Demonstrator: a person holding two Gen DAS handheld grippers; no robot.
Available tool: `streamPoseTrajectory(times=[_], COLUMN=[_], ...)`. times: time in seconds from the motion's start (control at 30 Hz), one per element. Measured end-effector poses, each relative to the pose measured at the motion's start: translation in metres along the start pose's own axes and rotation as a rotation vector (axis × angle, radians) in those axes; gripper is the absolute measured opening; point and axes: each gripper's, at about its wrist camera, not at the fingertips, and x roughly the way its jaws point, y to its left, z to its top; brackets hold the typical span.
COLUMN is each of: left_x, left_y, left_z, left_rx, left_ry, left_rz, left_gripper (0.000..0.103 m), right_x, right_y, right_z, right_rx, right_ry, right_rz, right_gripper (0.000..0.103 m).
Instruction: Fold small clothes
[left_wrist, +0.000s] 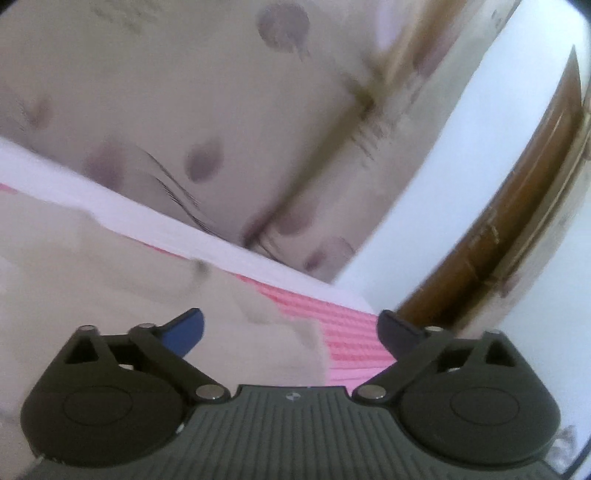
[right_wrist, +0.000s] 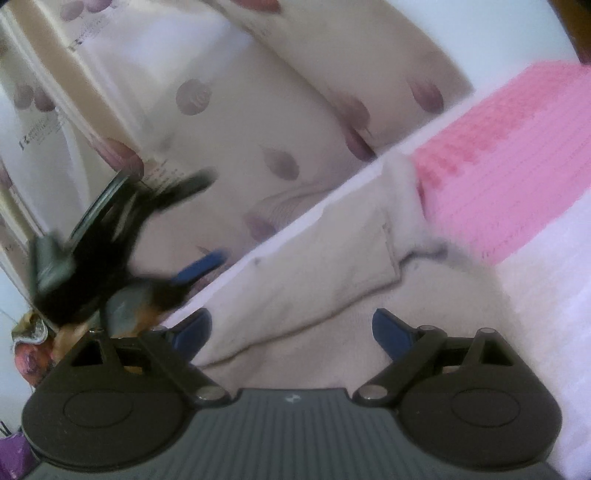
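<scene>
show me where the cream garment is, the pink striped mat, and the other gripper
cream garment (right_wrist: 332, 266): right wrist view, on its flat middle panel.
pink striped mat (right_wrist: 517, 155): right wrist view, on its bare striped top.
left gripper (right_wrist: 207, 229): right wrist view, between its blurred fingertips.

A bed (right_wrist: 535, 332) covered in a pale lilac-white sheet carries everything. A pink ribbed cloth (right_wrist: 509, 155) lies on it in the upper right of the right wrist view. A cream garment (right_wrist: 332, 266) lies crumpled across the centre, its upper edge touching the pink cloth. Both views are blurred.
</scene>
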Motion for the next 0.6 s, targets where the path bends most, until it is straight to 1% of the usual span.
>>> streamPoseTrajectory(times=[0.03, 0.1, 0.2, 0.23, 0.27, 0.3, 0.33, 0.37, 0.4, 0.43, 0.47, 0.5, 0.53, 0.57, 0.6], left_x=[-0.013, -0.045, -0.08, -0.088, -0.095, -0.101, -0.105, -0.108, -0.113, -0.117, -0.118, -0.117, -0.114, -0.113, -0.112], left_y=[0.006, 0.024, 0.051, 0.06, 0.068, 0.078, 0.084, 0.092, 0.097, 0.099, 0.1, 0.104, 0.105, 0.106, 0.107], left_z=[-0.002, -0.014, -0.032, -0.037, -0.042, -0.047, -0.051, -0.052, -0.051, -0.051, -0.051, -0.05, -0.048, -0.048, -0.047], left_rx=[0.027, 0.121, 0.201, 0.212, 0.206, 0.185, 0.164, 0.106, 0.064, 0.043, 0.032, 0.022, 0.015, 0.01, 0.006], left_ry=[-0.015, -0.033, -0.052, -0.06, -0.065, -0.071, -0.078, -0.087, -0.113, -0.153, -0.167, -0.157, -0.145, -0.142, -0.142], left_rz=[0.035, 0.128, 0.257, 0.299, 0.332, 0.356, 0.367, 0.367, 0.355, 0.36, 0.377, 0.377, 0.369, 0.367, 0.367], left_gripper=[0.101, 0.102, 0.102, 0.102, 0.102, 0.102, 0.102, 0.101, 0.102, 0.102, 0.102, 0.102, 0.102, 0.102, 0.102], right_x=[-0.001, 0.0, 0.009, 0.016, 0.023, 0.032, 0.039, 0.049, 0.06, 0.068, 0.077, 0.085, 0.091, 0.094, 0.097], right_y=[0.001, 0.0, -0.005, -0.004, -0.002, 0.001, 0.004, 0.004, 0.002, 0.001, -0.001, -0.003, -0.007, -0.01, -0.01], right_z=[0.004, 0.013, 0.029, 0.037, 0.044, 0.05, 0.054, 0.059, 0.063, 0.065, 0.067, 0.068, 0.068, 0.067, 0.064], right_rx=[-0.035, -0.091, -0.163, -0.195, -0.233, -0.282, -0.321, -0.344, -0.351, -0.354, -0.368, -0.382, -0.378, -0.367, -0.373], right_ry=[-0.009, -0.026, -0.038, -0.038, -0.034, -0.027, -0.019, -0.004, 0.016, 0.034, 0.052, 0.069, 0.094, 0.114, 0.136], right_rz=[-0.016, -0.041, -0.074, -0.081, -0.086, -0.093, -0.107, -0.13, -0.147, -0.156, -0.187, -0.228, -0.239, -0.223, -0.215], right_gripper=[0.095, 0.095, 0.095, 0.091, 0.08, 0.073, 0.064, 0.063, 0.063, 0.063, 0.063, 0.063, 0.063, 0.058, 0.048])
